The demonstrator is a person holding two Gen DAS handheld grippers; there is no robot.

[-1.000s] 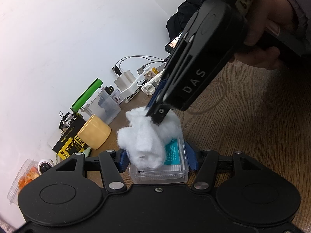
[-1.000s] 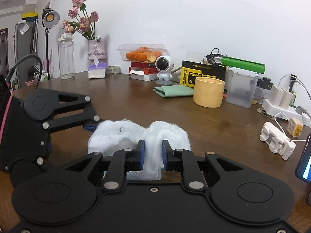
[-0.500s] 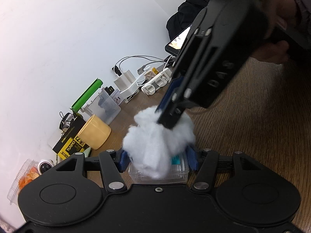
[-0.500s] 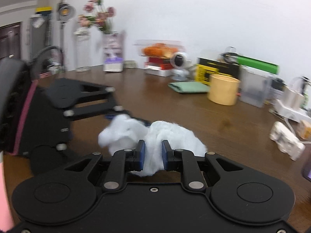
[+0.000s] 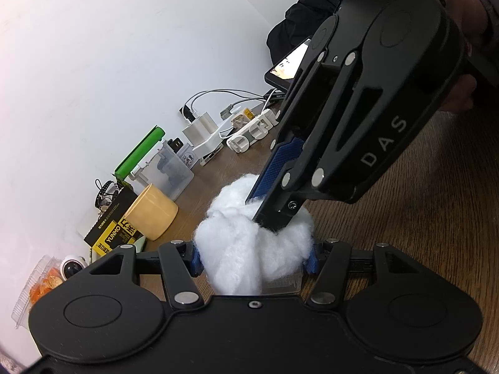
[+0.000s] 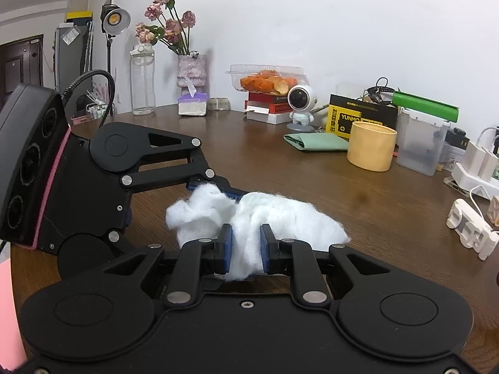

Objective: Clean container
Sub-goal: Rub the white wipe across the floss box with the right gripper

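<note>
A small clear plastic container sits between the blue pads of my left gripper, which is shut on its sides. A fluffy white cotton wad lies on top and hides nearly all of the box. My right gripper comes down from the upper right, shut on the wad and pressing it onto the container. In the right wrist view the cotton wad bulges between the pads of my right gripper. My left gripper reaches in from the left there, and the container is hidden under the cotton.
On the brown wooden table stand a yellow cup, a clear box with a green lid, white chargers with cables, a folded green cloth and a small white robot figure. A phone leans at the back.
The right gripper has swept the cotton across the top of the container and rolled a little. The teal label, visible a second ago, is now covered. The left gripper has stayed still.
</note>
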